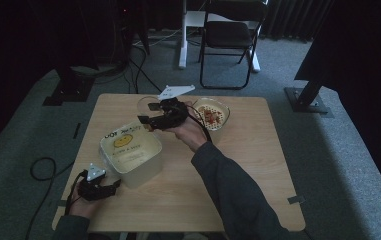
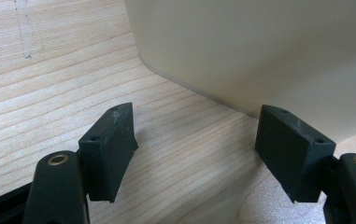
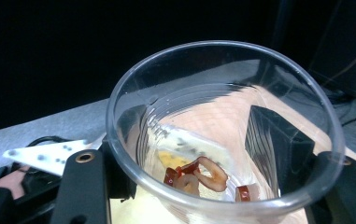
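A: What is the right claw (image 3: 189,163) doing?

B: It grips a clear plastic cup (image 3: 222,135), jaws pressed on the wall from either side. A few reddish, curled snack pieces (image 3: 199,175) lie at the bottom of the cup. In the high view the right claw (image 1: 150,120) holds that cup (image 1: 150,104) over the far part of the pale wooden surface (image 1: 258,150), above the far edge of the cream square plastic tub with the yellow label (image 1: 130,157).

A: And the left claw (image 2: 196,154)?

B: Its jaws stand wide apart with nothing between them, low over the wood, just beside the tub's near wall (image 2: 269,56). From above, the left claw (image 1: 109,186) sits at the tub's near left corner.

A: Anything else nearby?

B: A clear round bowl of reddish snacks (image 1: 212,115) stands just right of the right hand (image 1: 190,131).
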Available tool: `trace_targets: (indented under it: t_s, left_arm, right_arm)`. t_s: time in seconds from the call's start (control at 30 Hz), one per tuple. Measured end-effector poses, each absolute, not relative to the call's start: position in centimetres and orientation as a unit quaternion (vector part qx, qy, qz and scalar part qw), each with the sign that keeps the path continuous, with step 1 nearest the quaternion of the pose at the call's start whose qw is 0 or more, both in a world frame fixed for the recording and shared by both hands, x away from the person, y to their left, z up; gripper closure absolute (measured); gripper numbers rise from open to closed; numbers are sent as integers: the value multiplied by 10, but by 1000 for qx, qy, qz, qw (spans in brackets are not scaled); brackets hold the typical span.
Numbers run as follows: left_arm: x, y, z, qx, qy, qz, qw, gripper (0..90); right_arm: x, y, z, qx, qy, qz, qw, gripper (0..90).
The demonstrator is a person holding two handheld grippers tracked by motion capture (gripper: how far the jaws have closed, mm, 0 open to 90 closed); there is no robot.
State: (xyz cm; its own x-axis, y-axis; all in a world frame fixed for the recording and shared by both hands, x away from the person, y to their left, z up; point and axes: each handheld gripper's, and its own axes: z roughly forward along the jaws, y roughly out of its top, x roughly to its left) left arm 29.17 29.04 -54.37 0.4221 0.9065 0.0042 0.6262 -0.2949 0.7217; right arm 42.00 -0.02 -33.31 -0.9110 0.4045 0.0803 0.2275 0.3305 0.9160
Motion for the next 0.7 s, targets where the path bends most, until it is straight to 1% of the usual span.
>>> trace_targets:
  t_s: [0.2,0.27,0.3,0.37,0.4,0.43,0.47,0.5,0.7]
  left_arm:
    - [292,290,-544,777,493,214,327,290]
    - [292,290,-544,777,493,214,328,290]
    - [292,290,-544,777,493,214,328,290]
    - [292,290,-544,777,493,213,328,290]
    - [292,290,-544,777,493,213,328,290]
    - [292,290,-544,776,494,214,329,290]
    - [292,290,-544,776,494,214,329,290]
    - [292,290,-544,777,493,214,328,290]
    - [292,290,-544,777,493,214,328,290]
  right_arm:
    - [414,10,-337,174,818,543,69,387]
    - [413,14,-339,168,821,542,64,375]
    - [413,15,-339,161,821,545,51,342]
    - [413,18,-340,160,814,557,35,169]
    - [413,18,-340,160,814,557,35,169]
    - [414,20,-341,150,811,565,1,107]
    - [414,20,-341,144,811,567,-3,106]
    - [413,19,-340,149,811,566,6,106]
    - [415,8,-335,160,803,574,22,107]
